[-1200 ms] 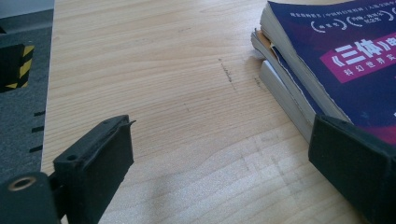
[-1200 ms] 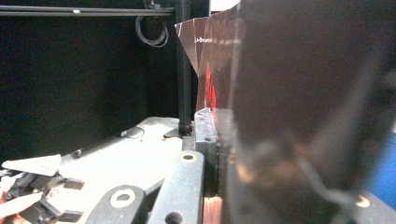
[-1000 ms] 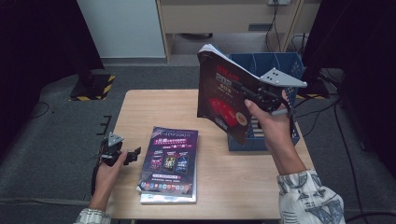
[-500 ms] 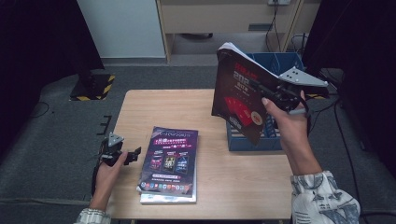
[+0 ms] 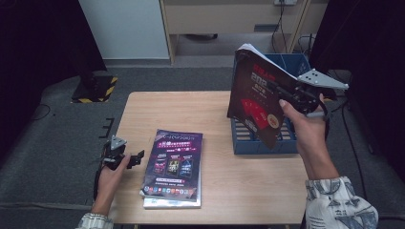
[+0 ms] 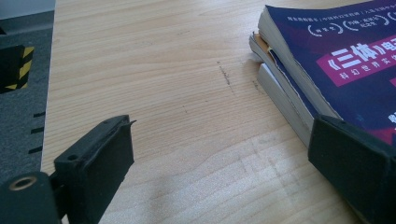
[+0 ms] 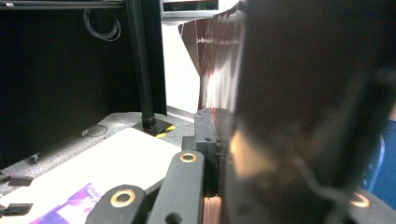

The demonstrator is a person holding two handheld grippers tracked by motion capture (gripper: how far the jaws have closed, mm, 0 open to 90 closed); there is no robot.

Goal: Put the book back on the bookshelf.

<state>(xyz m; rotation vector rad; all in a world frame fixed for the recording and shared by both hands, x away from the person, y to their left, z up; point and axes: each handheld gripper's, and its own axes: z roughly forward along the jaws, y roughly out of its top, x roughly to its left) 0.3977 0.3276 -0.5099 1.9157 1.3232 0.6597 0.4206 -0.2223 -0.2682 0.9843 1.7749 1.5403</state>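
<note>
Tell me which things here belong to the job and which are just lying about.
In the job: dark magazine clamped in the right gripper; blue file rack; stack of books.
Lying about: yellow-black striped block; cables.

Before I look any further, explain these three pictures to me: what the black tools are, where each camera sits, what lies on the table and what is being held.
A person works at a wooden table with a hand-held two-jaw gripper in each hand; there is no robot arm.

The high view looks down from above the person's side. The other two cameras ride on the grippers and look along their black jaws.

On the table lies a stack of books with a purple cover on top, and at the right edge stands a blue file rack.

The left gripper rests beside the stack; in its own view its jaws stand open, with bare wood between them and the stack next to one jaw.

The right gripper is shut on a dark red book, held up over the rack. In its own view that book blocks much of the picture.
</note>
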